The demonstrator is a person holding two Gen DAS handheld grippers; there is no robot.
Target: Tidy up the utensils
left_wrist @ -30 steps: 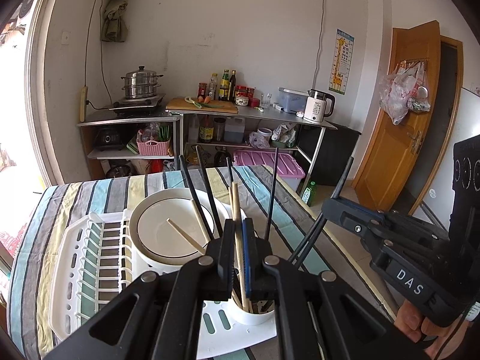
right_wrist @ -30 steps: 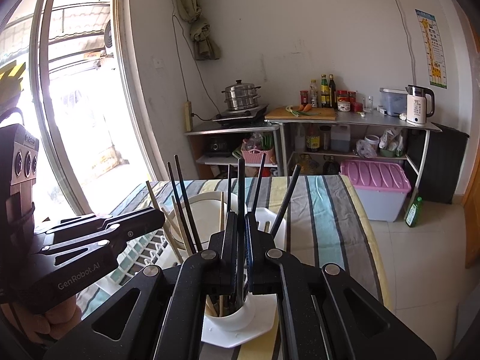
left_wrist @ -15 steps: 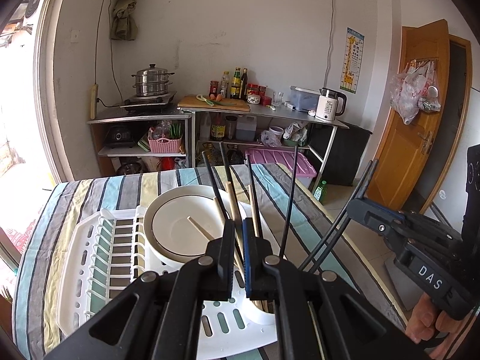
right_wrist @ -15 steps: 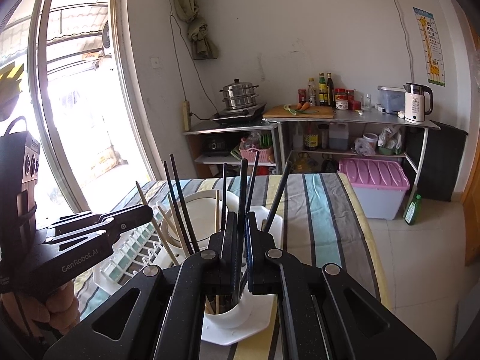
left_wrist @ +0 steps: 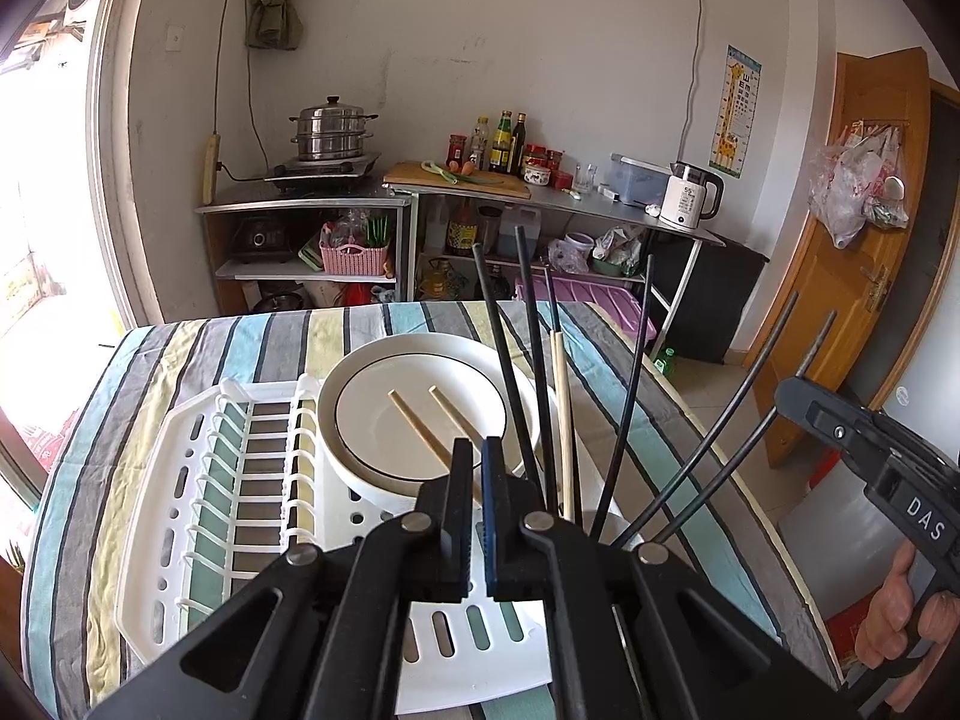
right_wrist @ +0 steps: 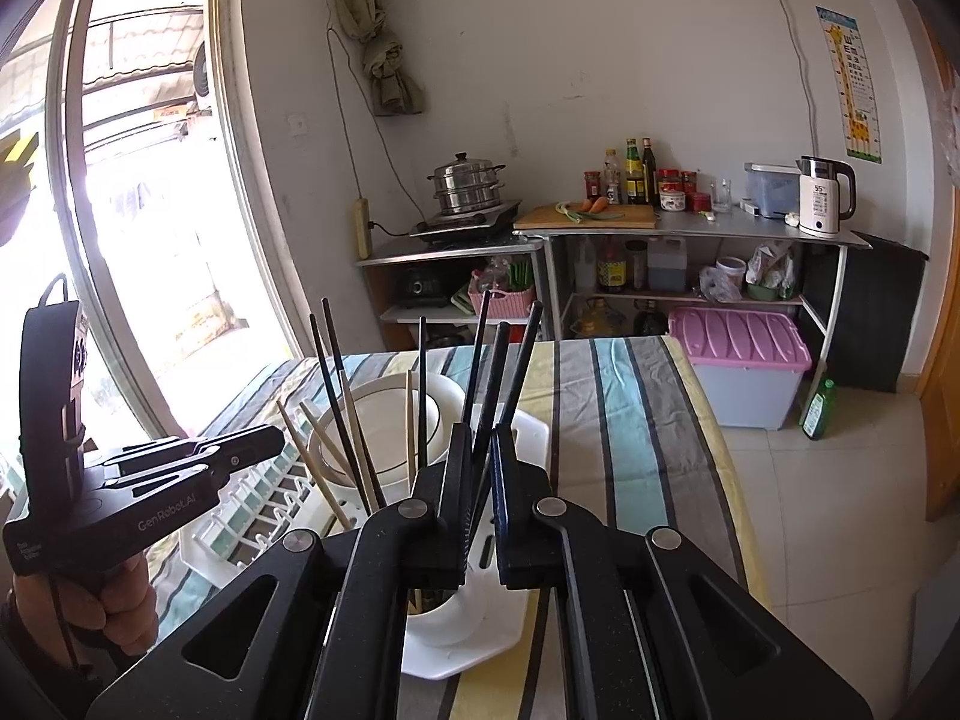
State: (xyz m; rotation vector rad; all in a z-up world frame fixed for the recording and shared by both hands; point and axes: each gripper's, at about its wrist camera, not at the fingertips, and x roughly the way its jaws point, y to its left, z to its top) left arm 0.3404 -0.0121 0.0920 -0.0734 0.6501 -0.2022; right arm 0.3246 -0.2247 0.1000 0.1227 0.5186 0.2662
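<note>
A white utensil cup (right_wrist: 444, 618) stands at the near corner of the white dish rack (left_wrist: 180, 540), with several black chopsticks (left_wrist: 630, 390) and wooden ones fanned out of it. My left gripper (left_wrist: 474, 450) sits just left of the cup. Its jaws are closing with nothing between them. A wooden chopstick (left_wrist: 562, 420) stands free in the cup to its right. My right gripper (right_wrist: 477, 435) is over the cup, shut on a black chopstick (right_wrist: 489, 384) whose lower end reaches down into the cup. The left gripper (right_wrist: 264, 441) shows from the right wrist, and the right gripper (left_wrist: 786, 396) from the left wrist.
A white bowl (left_wrist: 420, 360) with a dark rim leans in the rack behind the cup. The rack lies on a striped tablecloth (left_wrist: 210, 348). The table's right edge (left_wrist: 708, 420) drops to a tiled floor. Shelves with a steamer pot (left_wrist: 330, 132) and a kettle (left_wrist: 690, 198) line the far wall.
The left gripper has let go of the wooden chopstick, which now stands in the cup, and has shifted left and a little down. The right gripper has stayed put on its black chopstick.
</note>
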